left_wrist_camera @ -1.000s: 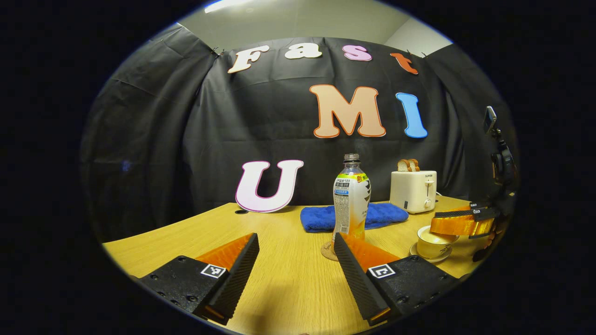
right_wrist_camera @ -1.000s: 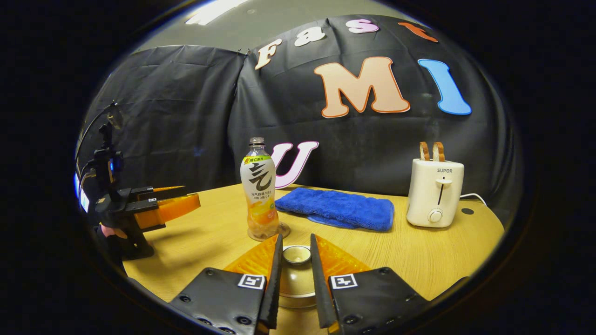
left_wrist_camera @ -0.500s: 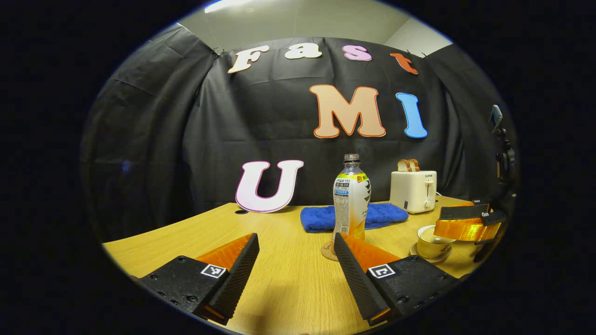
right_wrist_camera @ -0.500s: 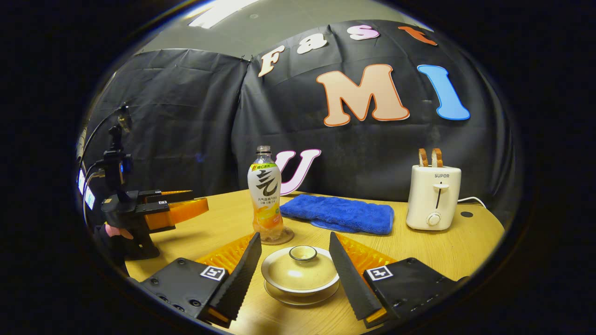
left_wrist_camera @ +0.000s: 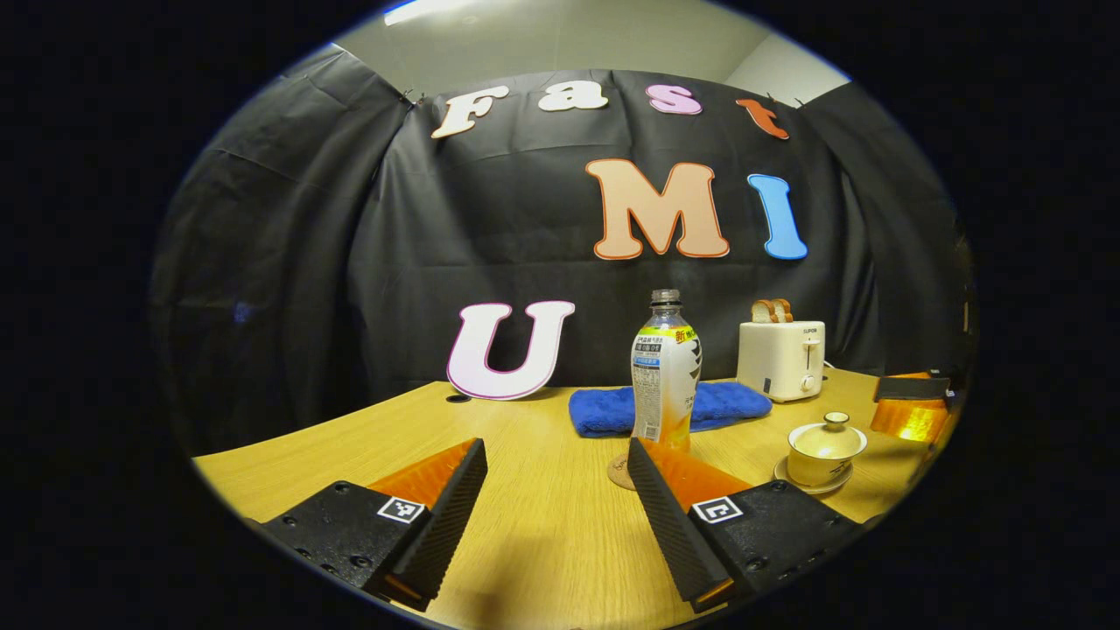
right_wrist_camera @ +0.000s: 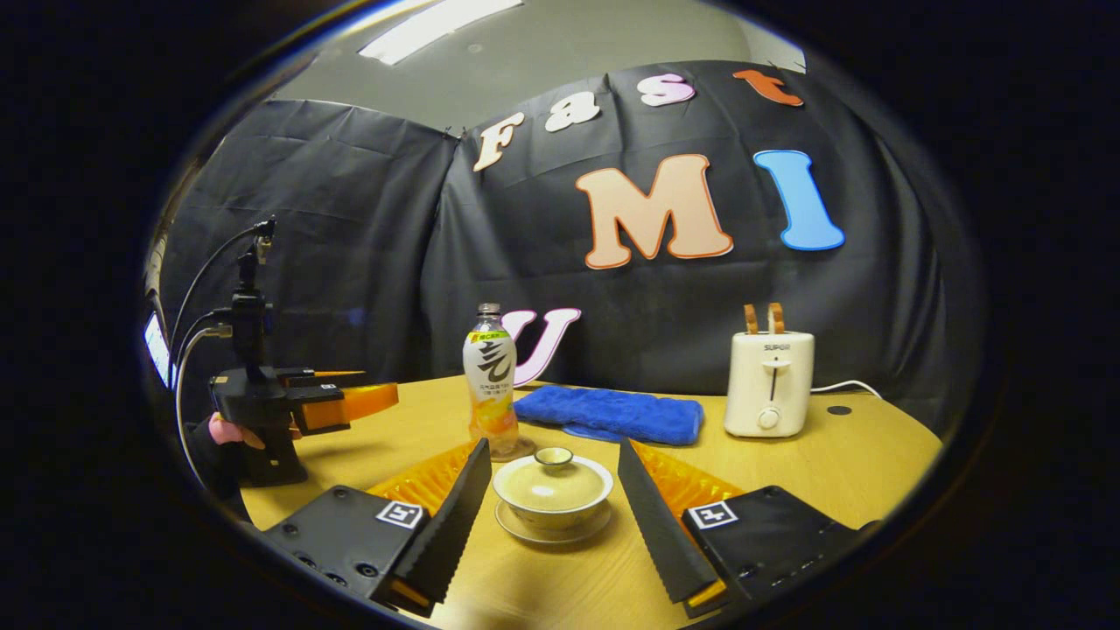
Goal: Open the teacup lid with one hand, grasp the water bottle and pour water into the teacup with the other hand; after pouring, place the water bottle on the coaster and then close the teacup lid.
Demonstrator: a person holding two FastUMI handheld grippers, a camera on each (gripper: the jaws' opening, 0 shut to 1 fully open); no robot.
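Right gripper view: teacup lidded, bottle w/ orange liquid.

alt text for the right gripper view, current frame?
Right gripper open, fingers either side of a lidded teacup on its saucer, not touching. Behind it a water bottle stands on a coaster, with a blue towel and toaster beyond; left gripper at far left.
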